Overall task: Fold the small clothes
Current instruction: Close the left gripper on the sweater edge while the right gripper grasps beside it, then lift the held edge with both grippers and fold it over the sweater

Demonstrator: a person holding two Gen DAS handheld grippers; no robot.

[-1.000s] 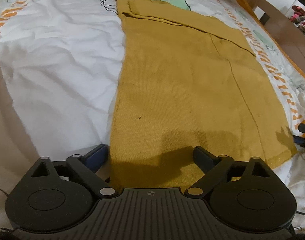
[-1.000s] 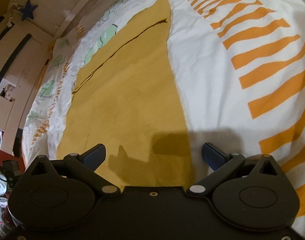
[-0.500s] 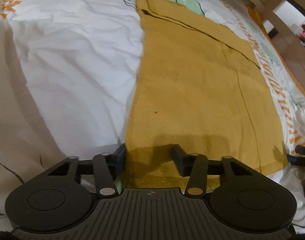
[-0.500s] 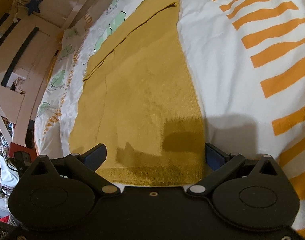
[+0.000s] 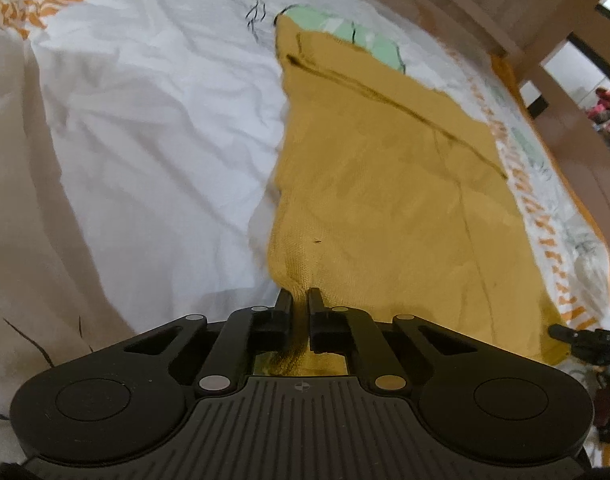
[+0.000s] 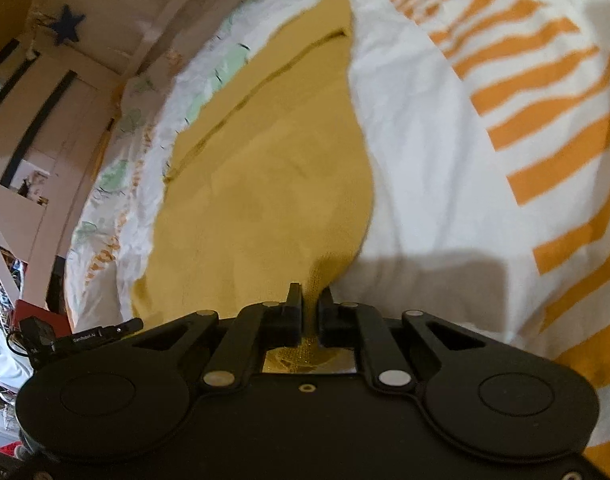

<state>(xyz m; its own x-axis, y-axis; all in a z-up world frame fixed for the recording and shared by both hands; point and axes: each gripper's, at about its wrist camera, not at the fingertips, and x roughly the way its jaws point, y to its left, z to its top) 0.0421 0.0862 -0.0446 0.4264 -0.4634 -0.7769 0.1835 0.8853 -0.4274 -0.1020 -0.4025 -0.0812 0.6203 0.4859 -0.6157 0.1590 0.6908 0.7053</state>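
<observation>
A mustard-yellow knit garment (image 5: 385,184) lies flat on a bed, stretching away from me, with a folded strip along its far edge. It also shows in the right wrist view (image 6: 265,184). My left gripper (image 5: 300,298) is shut on the garment's near left corner, and the cloth bunches up between the fingers. My right gripper (image 6: 312,296) is shut on the near right corner, with the hem pinched between its fingers. The other gripper's tip (image 5: 577,336) shows at the right edge of the left wrist view.
The bed has a white sheet (image 5: 145,140) with orange stripes (image 6: 545,120) and green leaf prints (image 5: 345,28). A wooden bed frame (image 5: 505,8) runs along the far side. A door with a blue star (image 6: 67,26) and clutter stand at the left.
Both grippers went from wide open over the garment's near hem to shut on its two near corners. The hem now rises and bunches at both fingers.
</observation>
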